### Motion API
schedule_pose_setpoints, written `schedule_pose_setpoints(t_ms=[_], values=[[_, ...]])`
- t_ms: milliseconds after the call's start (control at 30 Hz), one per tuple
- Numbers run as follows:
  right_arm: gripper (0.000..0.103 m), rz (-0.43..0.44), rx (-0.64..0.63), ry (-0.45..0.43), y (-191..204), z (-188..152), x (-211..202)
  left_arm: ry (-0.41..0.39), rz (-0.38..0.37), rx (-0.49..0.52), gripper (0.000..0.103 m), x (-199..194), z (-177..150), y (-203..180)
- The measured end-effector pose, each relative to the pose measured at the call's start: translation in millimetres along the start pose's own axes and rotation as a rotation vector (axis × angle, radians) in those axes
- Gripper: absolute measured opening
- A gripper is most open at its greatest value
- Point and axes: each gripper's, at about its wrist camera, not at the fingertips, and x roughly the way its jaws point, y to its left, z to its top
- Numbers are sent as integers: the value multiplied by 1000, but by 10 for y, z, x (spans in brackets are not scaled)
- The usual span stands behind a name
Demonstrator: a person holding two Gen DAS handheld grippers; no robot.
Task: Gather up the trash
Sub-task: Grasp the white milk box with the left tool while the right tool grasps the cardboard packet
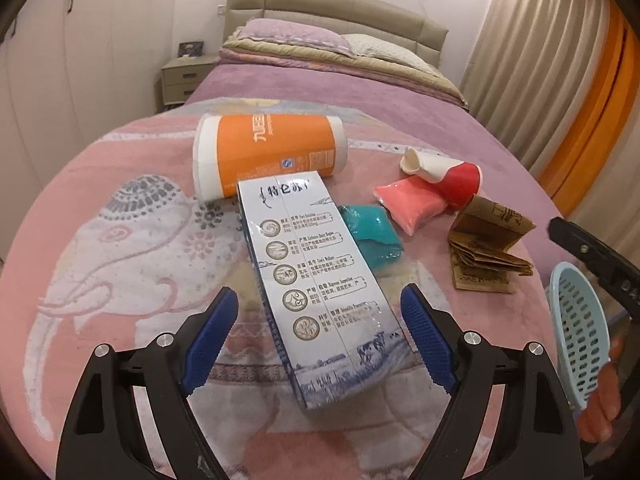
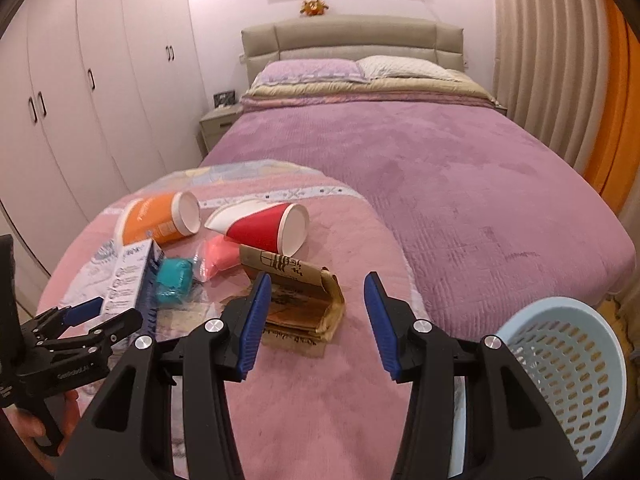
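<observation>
Trash lies on a pink elephant blanket (image 1: 120, 248) on the bed. A blue-and-white milk carton (image 1: 312, 272) lies lengthwise between the wide-apart blue pads of my left gripper (image 1: 318, 292); the pads do not touch it. Beyond it are an orange canister (image 1: 272, 152) on its side, a teal packet (image 1: 372, 236), a pink packet (image 1: 408, 204), a crushed red-and-white paper cup (image 1: 452, 176) and a folded brown paper bag (image 1: 488, 248). My right gripper (image 2: 318, 276) is open and empty, with the paper bag (image 2: 304, 304) just beyond its left finger.
A light blue perforated basket (image 2: 560, 360) sits at the lower right beside my right gripper. The purple bedspread (image 2: 440, 168) stretches to the pillows and headboard. White wardrobes (image 2: 80, 100) and a nightstand (image 2: 216, 124) stand left, curtains right.
</observation>
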Motion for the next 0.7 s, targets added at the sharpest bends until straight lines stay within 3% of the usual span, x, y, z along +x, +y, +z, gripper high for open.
schedule_pose_setpoints(t_ms=[500,700], values=[[45,75,-36,87,-5,69,546,-23,27,43,78,39,-91,-117],[20,71,-24,85,71,-47,396,-25,28,31,70,25,-102,-112]])
